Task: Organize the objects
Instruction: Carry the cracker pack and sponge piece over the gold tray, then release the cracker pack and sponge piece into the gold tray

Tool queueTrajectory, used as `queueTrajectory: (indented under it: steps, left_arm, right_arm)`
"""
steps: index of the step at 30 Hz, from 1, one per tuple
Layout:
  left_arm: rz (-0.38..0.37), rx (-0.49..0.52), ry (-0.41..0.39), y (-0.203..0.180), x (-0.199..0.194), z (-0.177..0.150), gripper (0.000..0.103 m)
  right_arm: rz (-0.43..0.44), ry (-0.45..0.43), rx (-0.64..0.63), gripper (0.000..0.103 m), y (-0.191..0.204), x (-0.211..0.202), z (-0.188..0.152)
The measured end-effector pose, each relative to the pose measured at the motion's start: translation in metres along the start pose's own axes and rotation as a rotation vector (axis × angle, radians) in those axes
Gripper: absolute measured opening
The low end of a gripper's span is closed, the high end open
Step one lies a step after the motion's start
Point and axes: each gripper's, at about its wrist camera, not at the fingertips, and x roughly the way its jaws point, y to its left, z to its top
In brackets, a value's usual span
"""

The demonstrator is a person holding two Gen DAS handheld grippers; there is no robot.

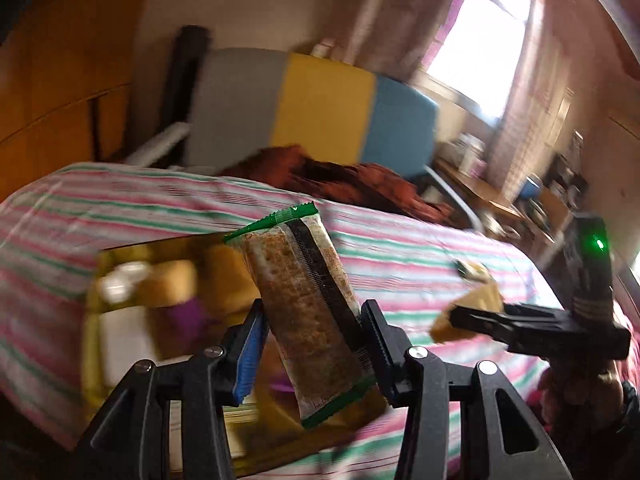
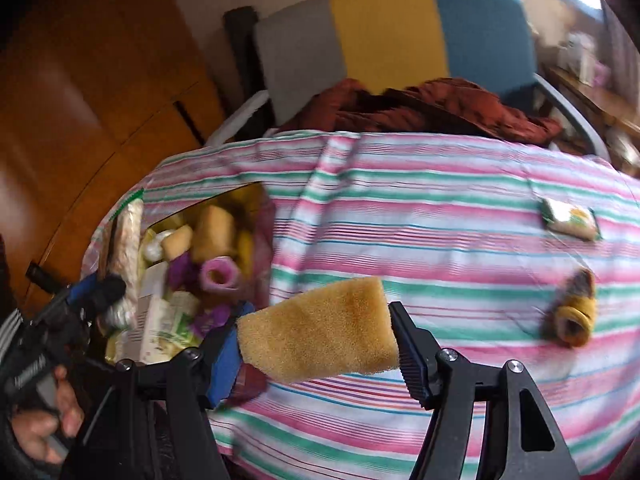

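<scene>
Left wrist view is showing the left gripper [image 1: 312, 344] clamping a long cracker packet [image 1: 308, 312] with green sealed ends; the packet is standing nearly upright between the 2 pads, its upper end leaning toward the far edge of the striped bedspread [image 1: 400, 248]. Just behind and below it, a yellow box [image 1: 120, 320] of mixed snacks and rolls is sitting near the bedspread's left edge. Right wrist view is showing the right gripper [image 2: 316, 340] gripping a tan sponge-like cake piece [image 2: 320, 336], which is lying crosswise between the pads and hanging above the bedspread's near-middle, just right of the box. Toward the right edge of the bedspread, well apart from both grippers, a small green-and-white packet [image 2: 570, 218] and a yellow-and-dark roll [image 2: 574, 312] are lying loose. A hand [image 2: 44, 420] is wrapping around the left gripper's handle at the lower left. Everything is looking blurred.
</scene>
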Motion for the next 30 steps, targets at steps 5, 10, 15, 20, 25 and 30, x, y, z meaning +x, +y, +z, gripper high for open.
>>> queueTrajectory:
  steps: [5, 10, 15, 20, 25, 30]
  left_arm:
    - [0.114, -0.088, -0.036, 0.057, -0.027, -0.006, 0.048]
    - [0.181, -0.152, -0.023, 0.099, -0.036, -0.020, 0.048]
    - [0.186, -0.203, -0.006, 0.119, -0.032, -0.028, 0.048]
    - [0.181, -0.193, 0.013, 0.119, -0.024, -0.033, 0.048]
    - [0.190, -0.174, 0.039, 0.118, -0.015, -0.037, 0.048]
    - [0.207, -0.182, 0.097, 0.123, 0.000, -0.045, 0.048]
  right_arm:
    - [0.063, 0.018, -0.095, 0.068, 0.045, 0.016, 0.007]
    - [0.136, 0.045, -0.169, 0.068, 0.085, 0.030, 0.003]
    - [0.154, 0.075, -0.218, 0.068, 0.115, 0.048, -0.002]
    - [0.153, 0.071, -0.245, 0.070, 0.135, 0.064, 0.012]
    - [0.172, 0.071, -0.270, 0.070, 0.156, 0.084, 0.033]
    - [0.203, 0.078, -0.287, 0.097, 0.178, 0.108, 0.053]
